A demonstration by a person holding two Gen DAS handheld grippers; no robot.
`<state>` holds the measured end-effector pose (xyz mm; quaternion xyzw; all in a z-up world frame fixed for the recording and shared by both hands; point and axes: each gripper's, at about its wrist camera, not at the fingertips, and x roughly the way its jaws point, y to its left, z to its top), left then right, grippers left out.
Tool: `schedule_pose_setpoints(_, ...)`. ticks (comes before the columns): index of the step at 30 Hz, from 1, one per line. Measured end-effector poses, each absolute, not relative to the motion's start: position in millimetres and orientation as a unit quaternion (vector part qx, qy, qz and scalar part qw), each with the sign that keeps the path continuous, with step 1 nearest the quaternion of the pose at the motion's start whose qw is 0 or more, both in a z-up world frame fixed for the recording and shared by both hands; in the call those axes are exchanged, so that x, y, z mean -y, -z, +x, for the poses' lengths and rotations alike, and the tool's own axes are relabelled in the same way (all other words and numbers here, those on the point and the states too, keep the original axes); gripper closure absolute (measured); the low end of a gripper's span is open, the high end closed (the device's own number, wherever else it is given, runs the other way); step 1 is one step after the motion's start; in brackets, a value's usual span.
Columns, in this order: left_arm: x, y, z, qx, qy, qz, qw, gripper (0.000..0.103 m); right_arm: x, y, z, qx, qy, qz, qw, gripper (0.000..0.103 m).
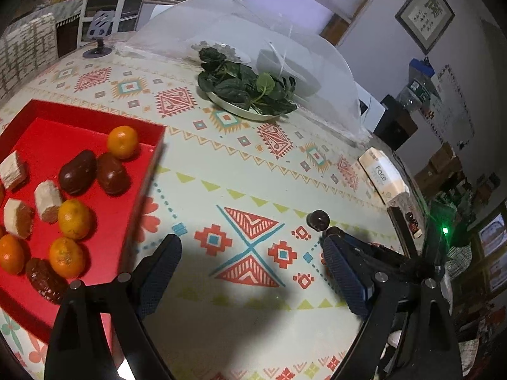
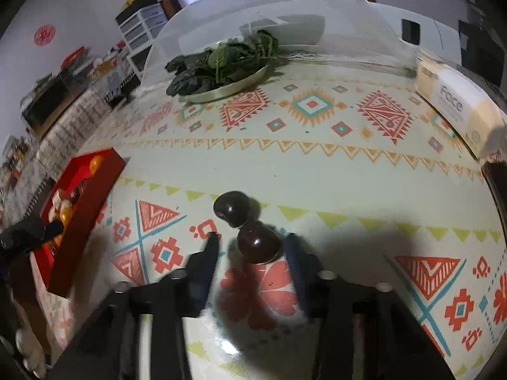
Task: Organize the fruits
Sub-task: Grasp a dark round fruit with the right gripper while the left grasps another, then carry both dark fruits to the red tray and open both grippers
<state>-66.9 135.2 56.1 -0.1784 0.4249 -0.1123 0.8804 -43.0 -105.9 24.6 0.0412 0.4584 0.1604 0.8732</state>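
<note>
Fruit left on the table (image 2: 317,164) amounts to two dark glossy pieces, both in front of the right gripper (image 2: 253,250): the near dark fruit (image 2: 258,243) sits between its spread fingers, not yet pinched, and the far dark fruit (image 2: 231,207) lies just beyond, apparently touching it. The red tray (image 1: 79,145), well off to the left, already holds oranges (image 1: 123,142), other dark fruits (image 1: 77,172) and pale cut chunks (image 1: 47,196). The left gripper (image 1: 250,253) hangs wide and empty over bare tablecloth beside the tray. To do this step well, I would centre the near fruit between the right pads before closing, since the skin looks smooth and rounded and could squirt forward under an off-centre squeeze. Closing slowly should also avoid knocking the far fruit into a roll towards the plate of greens (image 2: 221,69). A straight lift, then a carry left to an open patch of tray, seems the safest path.
</note>
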Motion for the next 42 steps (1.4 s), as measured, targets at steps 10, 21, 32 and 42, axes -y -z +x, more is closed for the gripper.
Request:
schedule_pose_setpoints(10,-79.2,-39.4,-33.8,-0.443,0.128,-0.109,0.881,0.012,147.9,-34.3,-63.1,-0.439,-0.161,0.103,0.878,0.075)
schedule_pose_setpoints(21,-6.3,-14.0,6.8,-0.442,0.161,-0.02,0.882,0.02,163.8,-33.1,-83.9,-0.437,-0.164,0.122,0.876,0.075)
schedule_pose_setpoints(32,12.3,-11.0,-0.9,-0.436,0.176,0.026,0.882,0.077,159.5,-35.3,-88.9,-0.434,-0.168,0.126,0.876,0.075)
schedule_pose_setpoints(42,-69.3,-52.7,-42.7,-0.398,0.15,-0.073,0.902,0.077,133.1,-50.2,-95.3,-0.428,-0.184,0.111,0.878,0.075)
